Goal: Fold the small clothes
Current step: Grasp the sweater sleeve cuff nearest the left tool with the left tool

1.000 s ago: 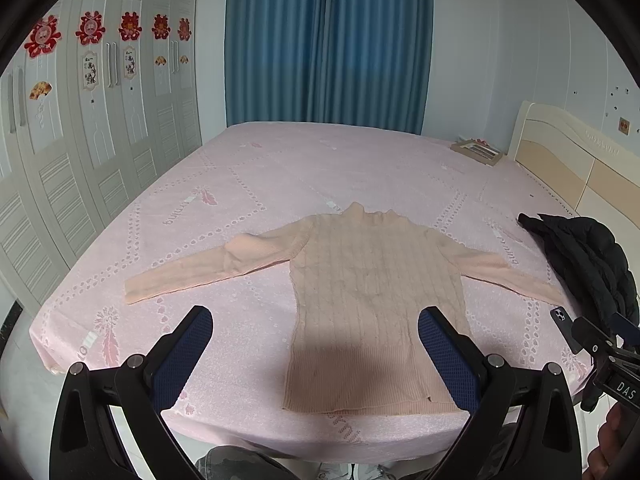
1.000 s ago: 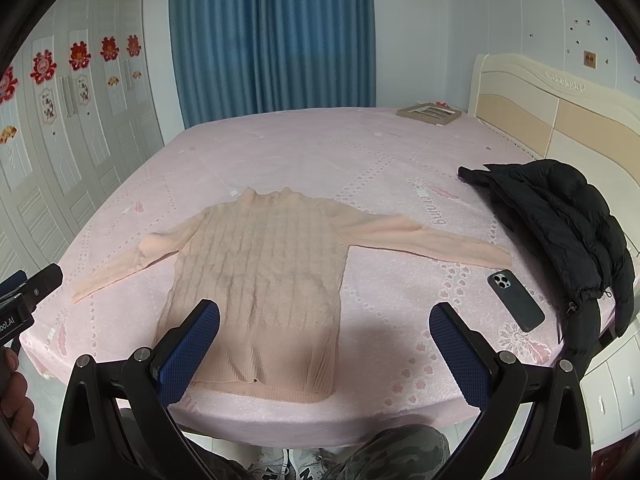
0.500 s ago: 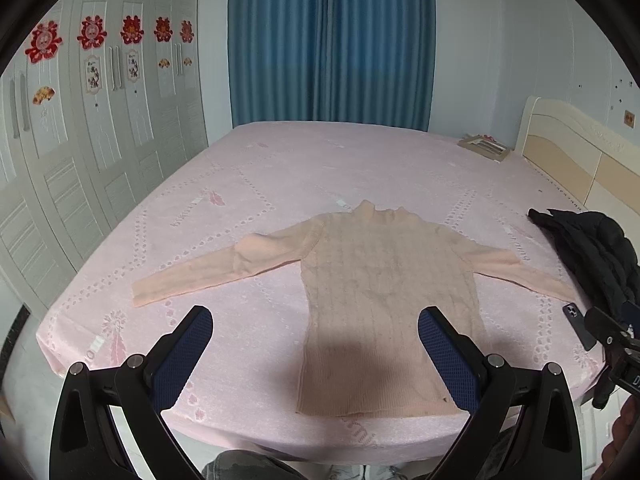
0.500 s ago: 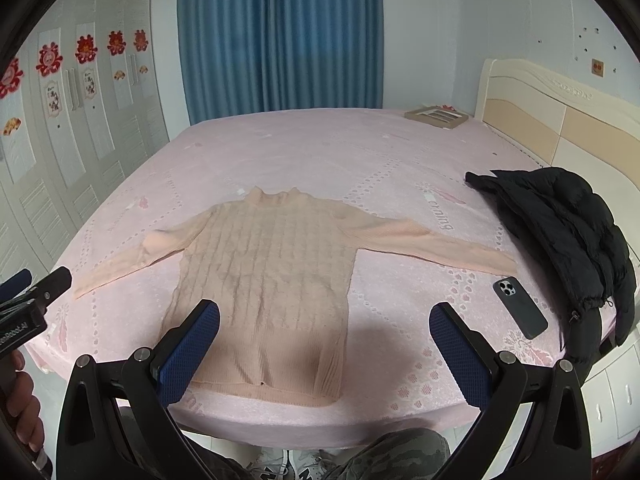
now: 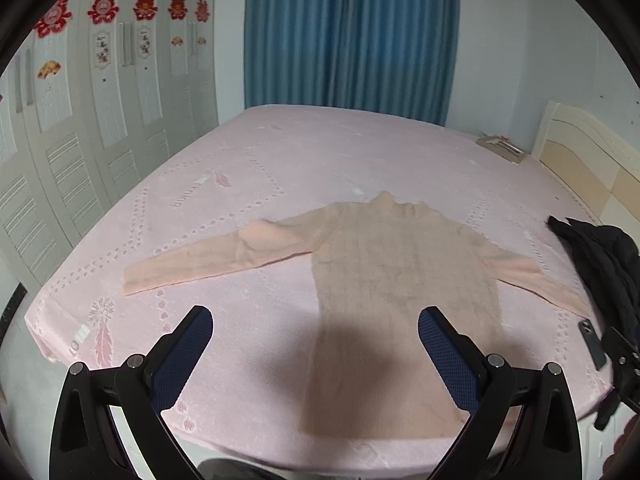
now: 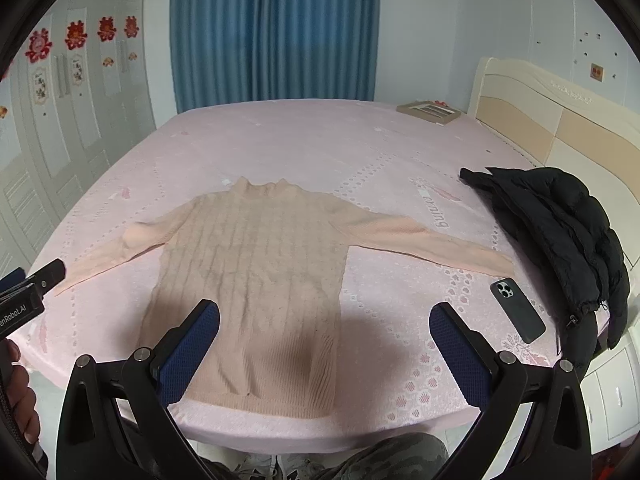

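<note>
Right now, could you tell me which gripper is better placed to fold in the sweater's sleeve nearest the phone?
Right, probably. The right gripper faces that sleeve and the phone squarely; for the left gripper they lie at the far edge. Both are open and empty.

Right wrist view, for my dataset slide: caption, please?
Open right claw above a peach sweater spread flat on a pink bed, beside phone and black jacket.

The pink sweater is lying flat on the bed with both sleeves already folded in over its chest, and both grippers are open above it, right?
Not quite. The right wrist view shows the pink sweater flat on the bed with both sleeves spread outward, not folded in. The left gripper and right gripper are indeed open.
</note>
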Motion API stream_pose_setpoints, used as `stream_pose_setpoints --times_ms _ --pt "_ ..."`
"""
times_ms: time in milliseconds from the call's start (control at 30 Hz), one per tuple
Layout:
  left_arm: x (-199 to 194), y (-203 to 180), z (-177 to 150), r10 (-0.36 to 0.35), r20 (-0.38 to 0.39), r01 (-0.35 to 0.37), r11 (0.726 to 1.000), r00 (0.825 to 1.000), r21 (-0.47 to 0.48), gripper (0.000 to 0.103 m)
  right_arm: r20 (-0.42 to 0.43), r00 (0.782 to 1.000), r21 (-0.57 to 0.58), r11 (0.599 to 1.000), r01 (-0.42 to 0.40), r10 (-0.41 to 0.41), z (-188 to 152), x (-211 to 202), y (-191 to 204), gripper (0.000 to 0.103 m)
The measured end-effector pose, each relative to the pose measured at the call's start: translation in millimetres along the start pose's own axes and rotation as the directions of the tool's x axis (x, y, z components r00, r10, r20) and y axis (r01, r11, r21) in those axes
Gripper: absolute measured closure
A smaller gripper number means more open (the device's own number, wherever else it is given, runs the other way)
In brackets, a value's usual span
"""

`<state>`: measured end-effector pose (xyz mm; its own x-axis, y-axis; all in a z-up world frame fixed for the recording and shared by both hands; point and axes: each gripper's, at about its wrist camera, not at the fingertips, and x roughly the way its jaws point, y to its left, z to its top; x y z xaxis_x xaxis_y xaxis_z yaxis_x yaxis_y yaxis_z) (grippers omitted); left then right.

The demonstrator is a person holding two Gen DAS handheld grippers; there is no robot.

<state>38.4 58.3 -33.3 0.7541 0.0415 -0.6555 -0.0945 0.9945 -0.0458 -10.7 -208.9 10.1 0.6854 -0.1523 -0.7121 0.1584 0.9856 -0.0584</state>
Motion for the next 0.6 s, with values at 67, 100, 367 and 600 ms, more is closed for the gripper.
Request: stream_pose_setpoints --times_ms 67,100,367,600 --pt "14 7 -4 0.008 0.004 -0.008 1.0 1.0 0.0 0.0 -0.001 1.0 -0.009 1.0 -0.01 0.01 -2 12 2 0.0" --pt "21 10 -6 0.017 0.003 -0.017 1.0 1.0 0.001 0.0 0.002 1.0 -0.017 1.0 -0.013 0.013 -4 20 3 0.0" --pt "103 72 -41 0.06 -0.13 -0.072 0.993 0.99 -0.092 0.001 -0.008 1.0 -0.024 0.999 -0.028 0.028 -22 80 8 0.0" --pt "155 152 -62 0.06 -0.189 -0.108 0.961 0.98 -0.255 0.022 -0.071 0.997 0.03 0.999 -0.023 0.025 -36 130 15 0.001"
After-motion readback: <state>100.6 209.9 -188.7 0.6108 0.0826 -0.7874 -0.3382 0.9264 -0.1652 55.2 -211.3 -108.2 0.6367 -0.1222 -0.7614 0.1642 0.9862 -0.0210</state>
